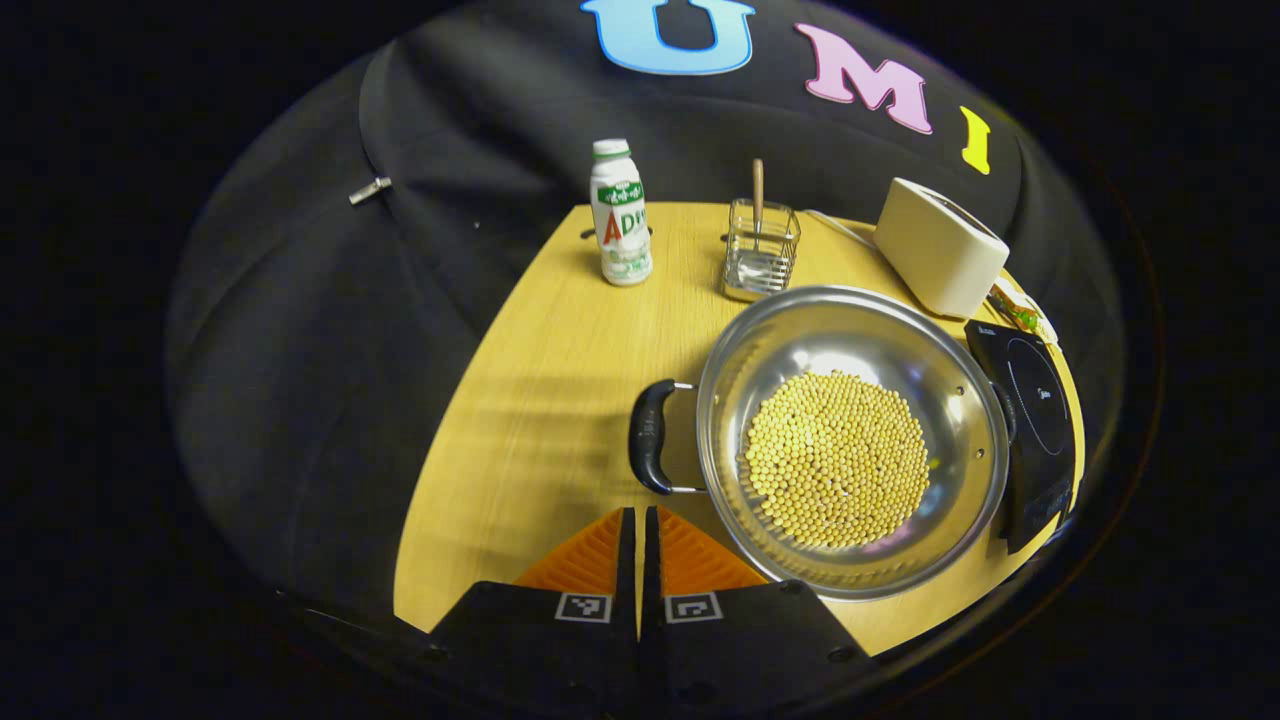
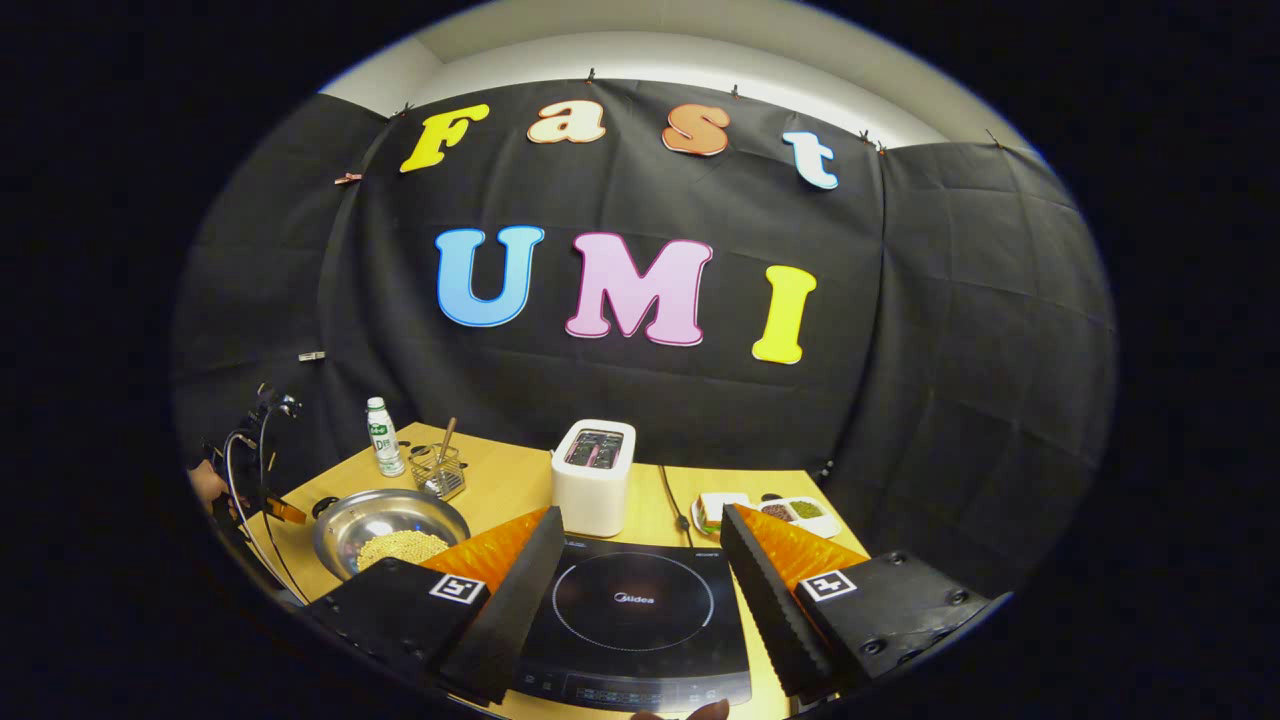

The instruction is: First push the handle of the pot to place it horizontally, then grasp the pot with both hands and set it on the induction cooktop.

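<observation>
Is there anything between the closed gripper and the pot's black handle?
No. In the left gripper view, just bare wooden table separates the left gripper from the pot handle, a short way ahead.

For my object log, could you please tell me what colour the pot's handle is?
Black, on silver wire brackets; the pot handle shows best in the left gripper view.

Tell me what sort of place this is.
Probably a mock kitchen set up in a recording booth: a wooden table carries an induction cooktop, a toaster and a pot of beans, with black cloth behind.
</observation>
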The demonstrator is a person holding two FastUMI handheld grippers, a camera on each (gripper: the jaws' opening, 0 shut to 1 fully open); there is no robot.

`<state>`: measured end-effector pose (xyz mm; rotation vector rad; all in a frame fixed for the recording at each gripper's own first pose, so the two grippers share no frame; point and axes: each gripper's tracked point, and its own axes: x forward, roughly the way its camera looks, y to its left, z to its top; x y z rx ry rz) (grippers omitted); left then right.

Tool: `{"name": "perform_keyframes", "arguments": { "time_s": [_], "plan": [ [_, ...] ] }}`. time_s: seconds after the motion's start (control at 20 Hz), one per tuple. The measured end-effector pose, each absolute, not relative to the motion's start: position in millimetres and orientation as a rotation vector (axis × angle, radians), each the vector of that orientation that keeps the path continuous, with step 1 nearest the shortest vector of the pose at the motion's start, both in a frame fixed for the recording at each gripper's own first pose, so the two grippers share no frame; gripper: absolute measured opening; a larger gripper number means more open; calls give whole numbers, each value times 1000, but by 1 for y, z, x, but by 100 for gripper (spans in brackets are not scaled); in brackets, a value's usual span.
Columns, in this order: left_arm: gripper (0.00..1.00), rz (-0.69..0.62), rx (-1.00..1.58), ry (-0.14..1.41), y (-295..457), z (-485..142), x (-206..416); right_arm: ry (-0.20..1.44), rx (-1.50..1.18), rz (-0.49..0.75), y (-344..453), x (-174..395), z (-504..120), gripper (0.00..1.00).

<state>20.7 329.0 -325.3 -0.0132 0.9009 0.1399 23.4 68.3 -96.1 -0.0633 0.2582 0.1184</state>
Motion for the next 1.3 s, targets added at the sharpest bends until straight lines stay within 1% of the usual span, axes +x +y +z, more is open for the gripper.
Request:
{"name": "perform_keyframes", "arguments": {
  "time_s": [0.15,0.25,0.35,0.45,0.65,0.9,0.95,1.0,1.1,1.3],
  "plan": [
    [5,134,-19,795,335,-297,26,309,-47,177,97,35,-119,98],
    [21,111,-23,724,337,-281,37,360,-22,216,118,43,-140,98],
    [59,81,4,693,333,-275,44,420,9,250,142,52,-161,98],
    [98,66,12,697,329,-279,51,476,26,274,162,61,-183,98],
    [98,54,-21,750,323,-301,65,592,53,317,204,76,-222,99],
    [97,36,-57,842,325,-339,82,723,25,333,234,88,-271,100],
    [95,35,-56,852,325,-344,85,759,26,331,238,87,-281,100],
    [90,38,-55,863,326,-348,88,793,30,332,241,86,-291,100],
    [87,22,-73,870,321,-355,93,849,29,330,248,85,-309,100],
    [85,6,-72,899,319,-369,103,916,24,325,254,85,-331,100]
  ]
}}
